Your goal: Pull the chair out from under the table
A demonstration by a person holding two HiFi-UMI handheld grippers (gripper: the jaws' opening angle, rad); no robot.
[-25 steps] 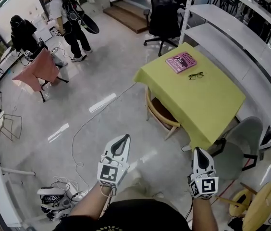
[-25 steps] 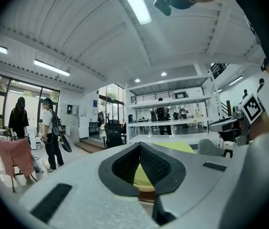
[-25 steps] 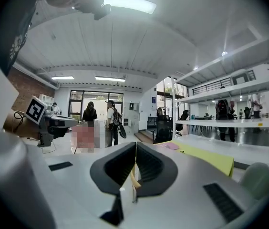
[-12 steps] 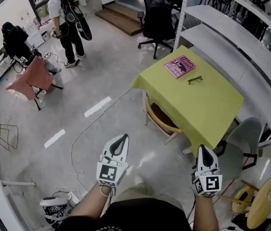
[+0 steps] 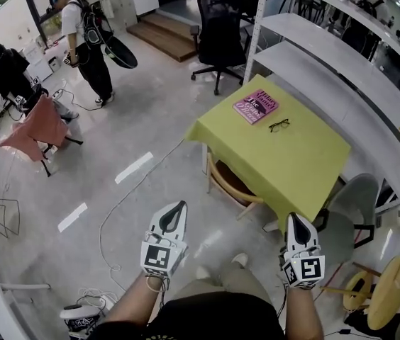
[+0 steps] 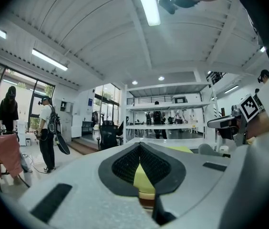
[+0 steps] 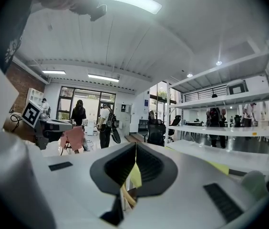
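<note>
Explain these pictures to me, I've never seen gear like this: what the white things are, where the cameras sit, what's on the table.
A person holds a white two-jaw gripper in each hand: left gripper, right gripper. Both are shut, holding nothing. The overhead picture is from a head camera looking down; the other two from cameras riding on each gripper. On the yellow-green table lie a pink book and black glasses. A wooden chair sits tucked underneath, untouched.

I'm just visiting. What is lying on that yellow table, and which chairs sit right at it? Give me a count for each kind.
Pink book on the yellow table: 1
Eyeglasses on it: 1
Wooden chair tucked under it: 1
Grey chair beside it: 1
Total: 4
</note>
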